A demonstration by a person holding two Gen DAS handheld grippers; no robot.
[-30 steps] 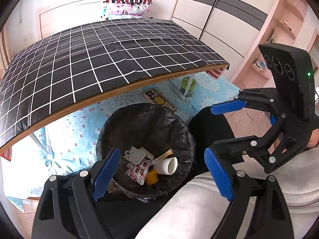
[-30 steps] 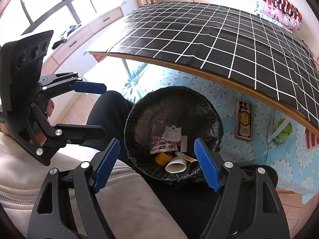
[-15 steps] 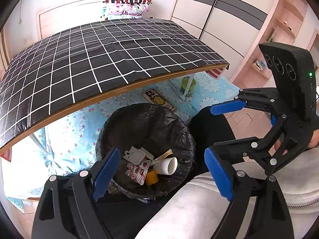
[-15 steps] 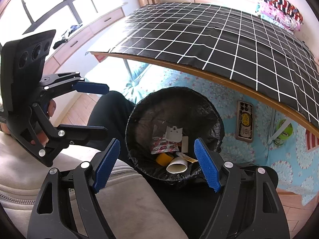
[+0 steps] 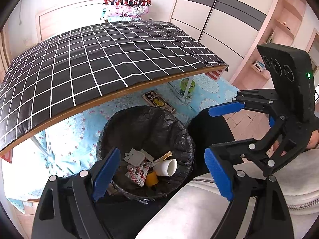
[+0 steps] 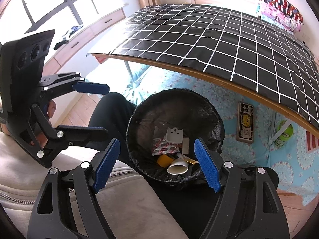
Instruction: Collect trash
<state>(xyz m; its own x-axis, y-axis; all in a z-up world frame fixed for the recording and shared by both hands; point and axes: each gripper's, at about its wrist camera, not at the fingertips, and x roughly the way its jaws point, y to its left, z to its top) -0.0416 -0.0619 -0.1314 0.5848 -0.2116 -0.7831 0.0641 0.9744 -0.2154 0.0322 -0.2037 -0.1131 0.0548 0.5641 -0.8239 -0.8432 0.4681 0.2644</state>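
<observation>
- Bedroom; a table (image 5: 111, 63) in black checked cloth stood over blue floor mats (image 6: 295, 159).
- The bin (image 5: 147, 123) sat on the floor by its edge, with a paper cup (image 5: 167, 167), yellow tape (image 6: 164, 160) and wrappers (image 6: 164, 147) inside.
- Left gripper (image 5: 162, 176) and right gripper (image 6: 156, 164) hung wide open above the bin, both holding nothing.

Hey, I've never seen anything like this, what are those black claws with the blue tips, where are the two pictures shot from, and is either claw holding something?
They are two handheld grippers, one in each of a person's hands, each carrying a fisheye camera that looks out along its own fingers. The left camera shows the left gripper up close and the right gripper off to the side; the right camera shows the reverse. Both stand open and hold nothing. Below them is a bin lined with a black bag, holding a paper cup, a yellow tape roll and wrappers. The table with the checked cloth carries nothing in view.
</observation>
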